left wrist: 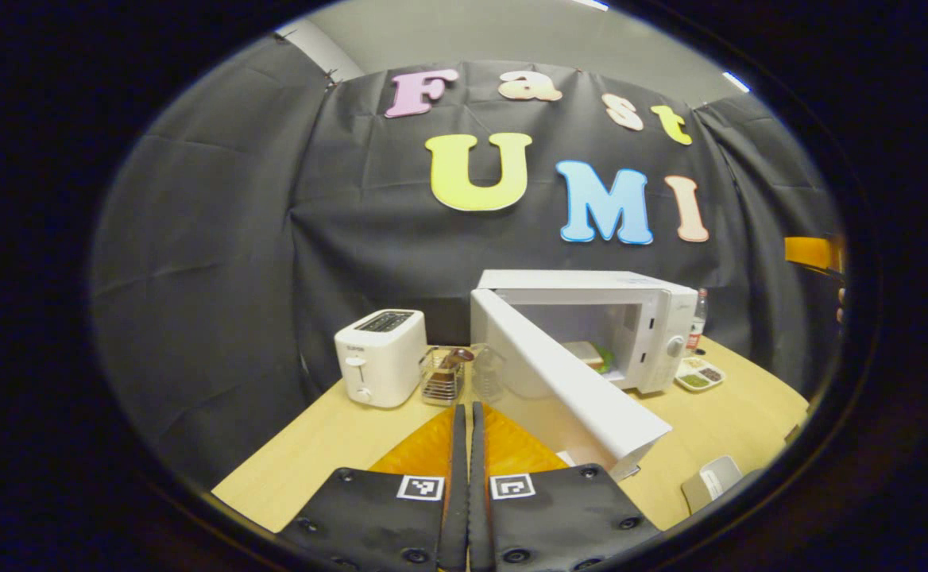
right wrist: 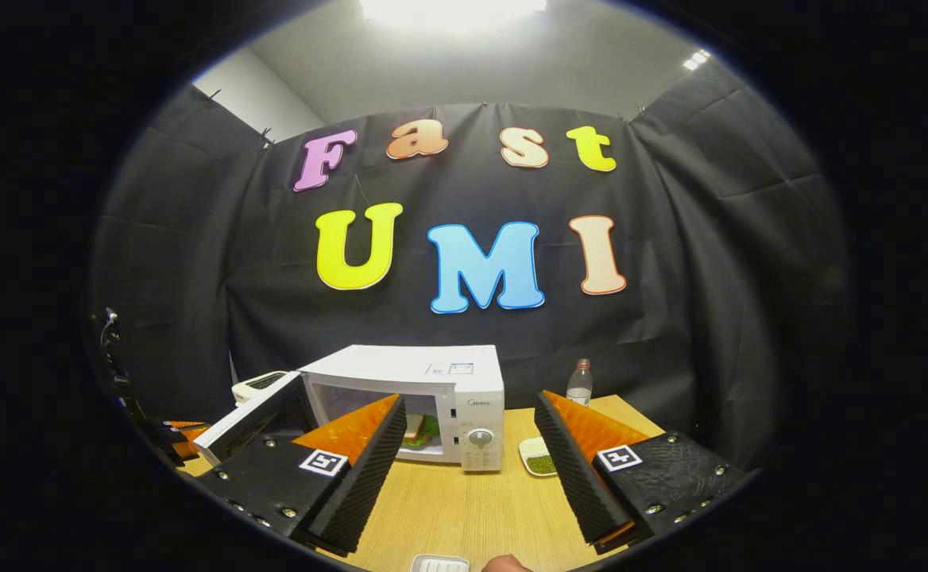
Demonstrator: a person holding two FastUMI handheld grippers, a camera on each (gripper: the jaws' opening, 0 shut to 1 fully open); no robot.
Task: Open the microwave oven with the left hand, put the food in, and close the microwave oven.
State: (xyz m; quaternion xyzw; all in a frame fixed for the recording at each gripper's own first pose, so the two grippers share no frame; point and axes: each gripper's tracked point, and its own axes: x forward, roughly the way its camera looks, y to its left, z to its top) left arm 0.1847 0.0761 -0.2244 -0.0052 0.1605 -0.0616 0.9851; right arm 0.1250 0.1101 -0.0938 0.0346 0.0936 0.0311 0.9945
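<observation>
In the left gripper view, you are holding your left gripper (left wrist: 468, 421) low over the near edge of the wooden table (left wrist: 313, 453), its two fingers pressed together with nothing between them. Beyond the fingertips the white microwave oven (left wrist: 655, 318) is sitting at the far right of the table, and its door (left wrist: 575, 385) is swinging wide open toward you, just right of the fingers. The food, a sandwich (left wrist: 591, 355) with green filling, is lying inside the oven cavity. A white toaster (left wrist: 380, 357) is standing to the left, with a small wire rack (left wrist: 442, 380) between it and the door. A divided dish (left wrist: 698, 373) and a bottle (left wrist: 698, 319) are resting right of the oven.

In the right gripper view, you are keeping your right gripper (right wrist: 468, 449) wide apart and empty, pointing at the microwave oven (right wrist: 432, 381). The door (right wrist: 253, 425) is standing open at the left, and the sandwich (right wrist: 420, 430) is showing inside, past the left finger. The bottle (right wrist: 580, 383) and a dish of green bits (right wrist: 539, 461) are sitting right of the oven.
</observation>
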